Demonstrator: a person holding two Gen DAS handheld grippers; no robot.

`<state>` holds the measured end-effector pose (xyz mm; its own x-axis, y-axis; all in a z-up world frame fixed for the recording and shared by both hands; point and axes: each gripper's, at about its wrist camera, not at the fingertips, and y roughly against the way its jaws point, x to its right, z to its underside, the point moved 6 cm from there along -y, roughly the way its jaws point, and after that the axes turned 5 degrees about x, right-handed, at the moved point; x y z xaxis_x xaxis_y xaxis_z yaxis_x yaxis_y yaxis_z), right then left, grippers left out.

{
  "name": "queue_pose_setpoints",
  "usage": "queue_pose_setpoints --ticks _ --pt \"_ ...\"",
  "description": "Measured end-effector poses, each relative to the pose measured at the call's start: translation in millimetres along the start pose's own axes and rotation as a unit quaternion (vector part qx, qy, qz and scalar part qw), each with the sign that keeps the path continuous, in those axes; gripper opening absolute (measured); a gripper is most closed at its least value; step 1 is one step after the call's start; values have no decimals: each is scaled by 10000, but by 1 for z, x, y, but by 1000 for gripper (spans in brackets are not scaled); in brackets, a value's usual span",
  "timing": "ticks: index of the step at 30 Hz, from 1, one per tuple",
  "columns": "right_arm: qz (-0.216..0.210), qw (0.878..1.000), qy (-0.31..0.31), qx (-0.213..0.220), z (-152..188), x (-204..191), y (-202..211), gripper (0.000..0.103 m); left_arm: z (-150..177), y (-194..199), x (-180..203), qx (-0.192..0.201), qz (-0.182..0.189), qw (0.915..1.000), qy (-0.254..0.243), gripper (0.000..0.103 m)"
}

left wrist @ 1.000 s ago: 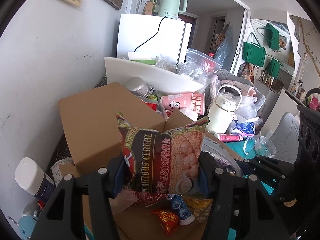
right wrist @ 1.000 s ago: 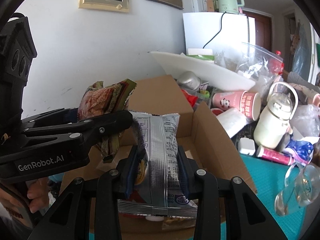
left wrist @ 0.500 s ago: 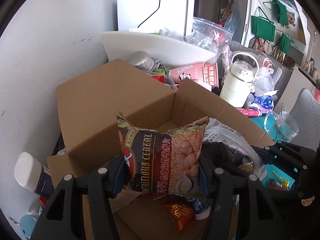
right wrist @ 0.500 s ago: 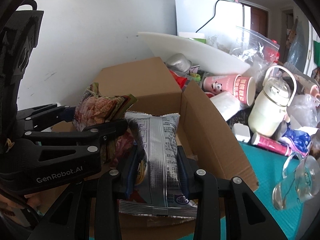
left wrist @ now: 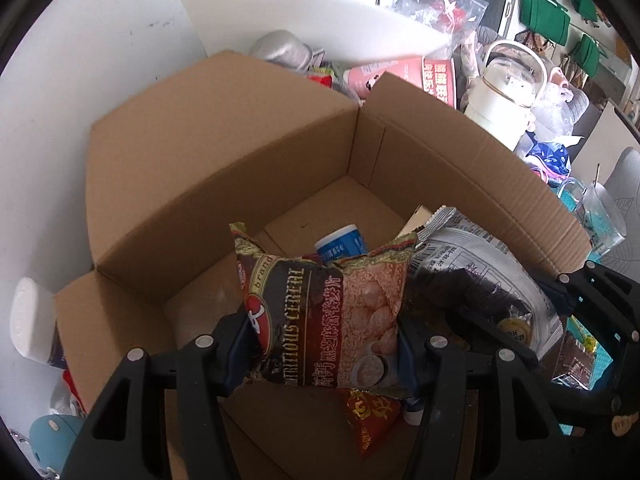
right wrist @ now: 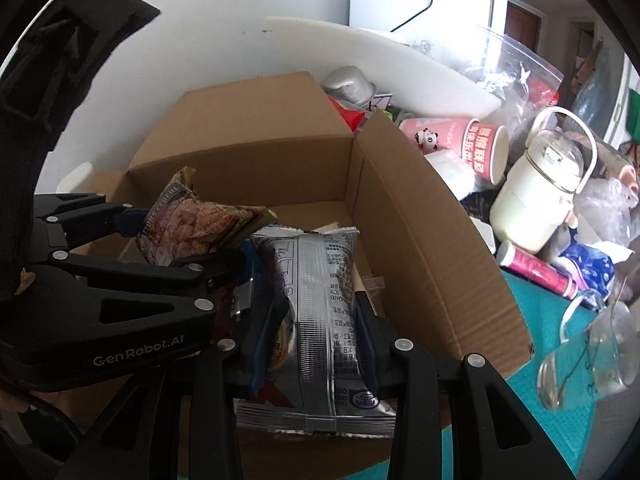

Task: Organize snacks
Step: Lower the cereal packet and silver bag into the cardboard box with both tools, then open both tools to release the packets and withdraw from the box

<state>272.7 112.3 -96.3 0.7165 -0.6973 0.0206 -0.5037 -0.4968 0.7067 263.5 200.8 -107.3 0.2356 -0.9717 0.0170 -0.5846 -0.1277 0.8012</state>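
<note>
Now the left gripper (left wrist: 324,336) pinches the cereal bag (left wrist: 324,316) and the right gripper (right wrist: 316,340) the silver packet (right wrist: 320,304) over the cardboard box (left wrist: 224,168); crowded together, either could snag the other on release.

Left gripper (left wrist: 324,344) pinches cereal packet (left wrist: 326,316) over open cardboard box (left wrist: 224,152)

I am seeing a matt, ribbed cardboard box (left wrist: 224,152) and a glossy, crinkled cereal bag (left wrist: 324,320). A shiny silver foil packet (right wrist: 320,304) is catching light beside matt black plastic gripper fingers (right wrist: 404,360).
</note>
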Motion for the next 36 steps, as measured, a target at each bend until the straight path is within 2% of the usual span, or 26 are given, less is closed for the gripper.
queue_pose_setpoints --ticks 8,12,15,17,20,28,36 --pt "35 10000 -54 -49 1 3 3 38 0 -5 -2 -89 104 9998 145 59" --pt "189 9998 -86 4 0 8 10 45 -1 -3 -2 -16 37 9999 143 61" --pt "215 9997 -105 36 0 10 14 45 -3 2 0 76 -35 9999 124 67" --pt "223 9997 -107 67 0 12 17 45 -5 7 2 182 -55 9998 105 74" --pt "238 9996 -111 100 -1 12 21 46 -8 16 3 337 -108 9993 112 77" --pt "253 9993 -187 216 -5 14 34 46 -13 38 3 613 20 9979 190 77" --pt "310 9977 -323 499 -3 18 73 46 -14 76 24 975 243 9949 48 77"
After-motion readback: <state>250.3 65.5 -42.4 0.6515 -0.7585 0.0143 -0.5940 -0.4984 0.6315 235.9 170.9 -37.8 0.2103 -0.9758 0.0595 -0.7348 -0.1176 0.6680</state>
